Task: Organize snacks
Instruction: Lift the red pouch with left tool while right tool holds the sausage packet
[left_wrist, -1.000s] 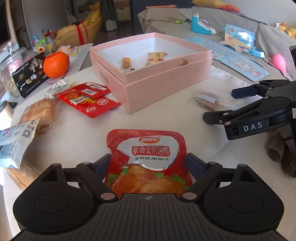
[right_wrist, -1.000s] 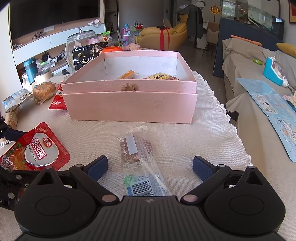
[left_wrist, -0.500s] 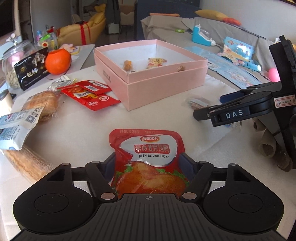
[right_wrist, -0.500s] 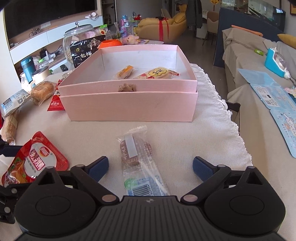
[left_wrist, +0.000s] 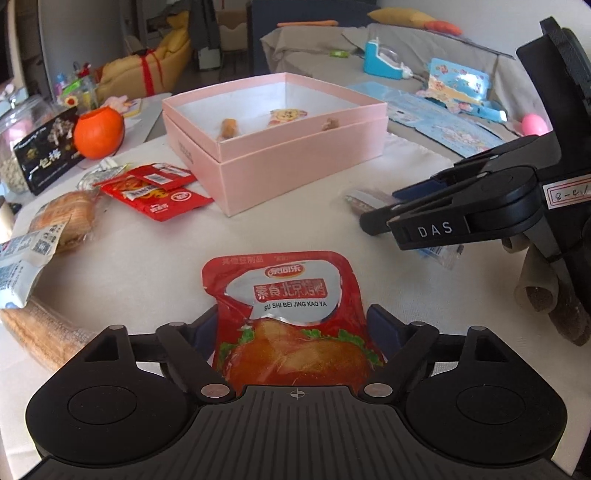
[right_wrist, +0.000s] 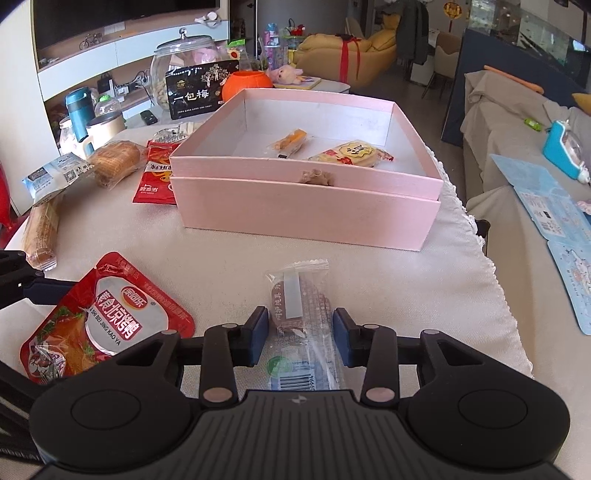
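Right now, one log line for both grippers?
left gripper: shut on red pouch | right gripper: closing round clear packet | pink box: open

- A home living room, lived-in and sunlit.
- Yellow armchair tied with a red ribbon stands at the back.
- Sofa under a grey throw runs beside the surface, cushions on top.
- Wall shelving holds a dark TV screen.
- Glass snack jar, teal flask and a plush toy crowd the far edge.
- Cloth-covered surface strewn with packets.
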